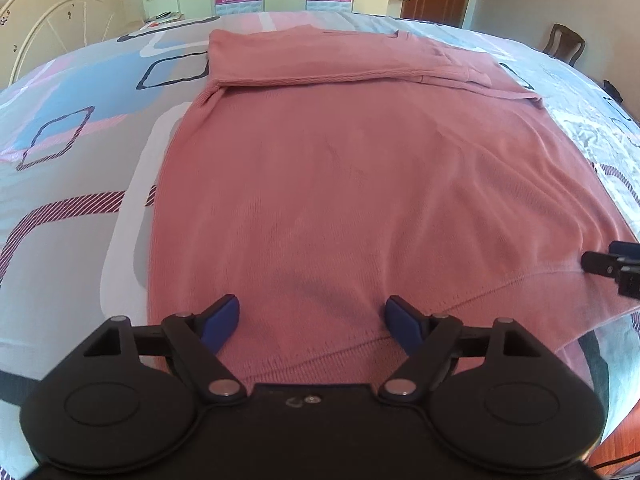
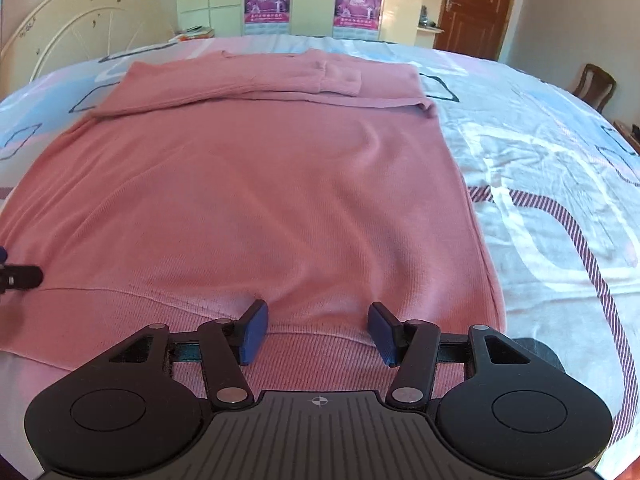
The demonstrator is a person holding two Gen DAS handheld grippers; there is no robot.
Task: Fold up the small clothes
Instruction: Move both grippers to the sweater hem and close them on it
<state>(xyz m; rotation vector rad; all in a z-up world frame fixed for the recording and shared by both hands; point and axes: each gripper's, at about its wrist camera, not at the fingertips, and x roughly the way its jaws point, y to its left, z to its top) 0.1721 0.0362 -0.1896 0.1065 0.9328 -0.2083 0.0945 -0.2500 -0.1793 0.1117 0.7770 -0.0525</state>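
Note:
A pink knit sweater point(image 1: 340, 184) lies flat on the bed, its sleeves folded across the far chest part point(image 1: 320, 64). It also shows in the right wrist view point(image 2: 260, 208). My left gripper point(image 1: 312, 320) is open, its blue pads point(image 1: 220, 322) just above the sweater's near hem on the left side. My right gripper point(image 2: 318, 328) is open over the ribbed hem point(image 2: 320, 356) on the right side. The right gripper's tip shows at the right edge of the left wrist view point(image 1: 612, 266). The left gripper's tip shows at the left edge of the right wrist view point(image 2: 20, 278).
The bed has a patterned sheet point(image 1: 80, 128) of blue, pink and grey shapes. A cream headboard point(image 1: 60, 28) stands at the far left. A wardrobe with posters point(image 2: 312, 0), a brown door point(image 2: 476, 4) and a wooden chair point(image 2: 596, 84) stand beyond the bed.

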